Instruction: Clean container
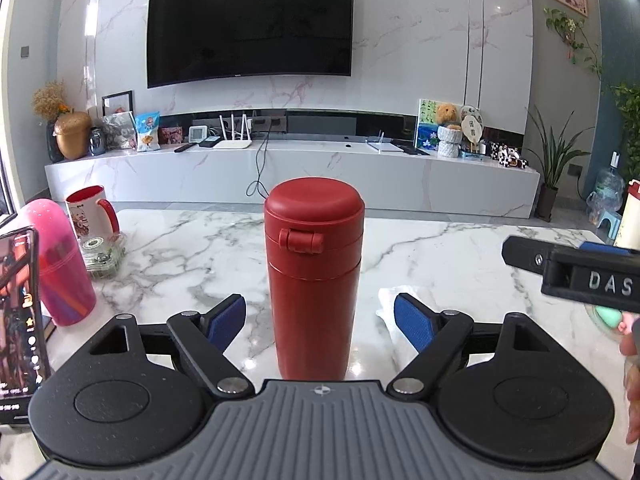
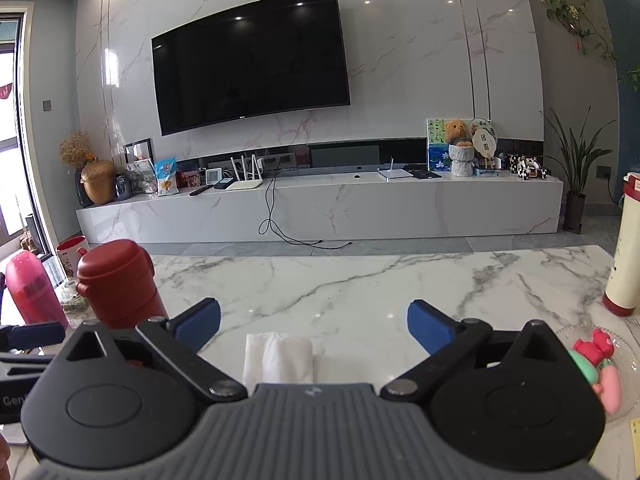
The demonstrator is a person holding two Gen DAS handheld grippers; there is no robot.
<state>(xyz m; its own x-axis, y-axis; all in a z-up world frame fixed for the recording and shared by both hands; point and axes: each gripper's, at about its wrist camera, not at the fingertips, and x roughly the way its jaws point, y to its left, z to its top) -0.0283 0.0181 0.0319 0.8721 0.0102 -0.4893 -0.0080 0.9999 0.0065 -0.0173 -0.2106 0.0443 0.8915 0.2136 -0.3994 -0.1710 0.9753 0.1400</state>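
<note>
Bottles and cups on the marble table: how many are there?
4. Red bottle stands centre, between the left tool's fingers. Pink bottle and red-handled mug are at the left edge. Cream bottle is far right. Others may be hidden.

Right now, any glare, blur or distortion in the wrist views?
Left wrist: sharp; fisheye bows the TV; ceiling-light spots on its screen; sheen on the marble table beside the red bottle. Right wrist: sharp; same bowing, window glare at left edge, white cloth near blown out.
</note>
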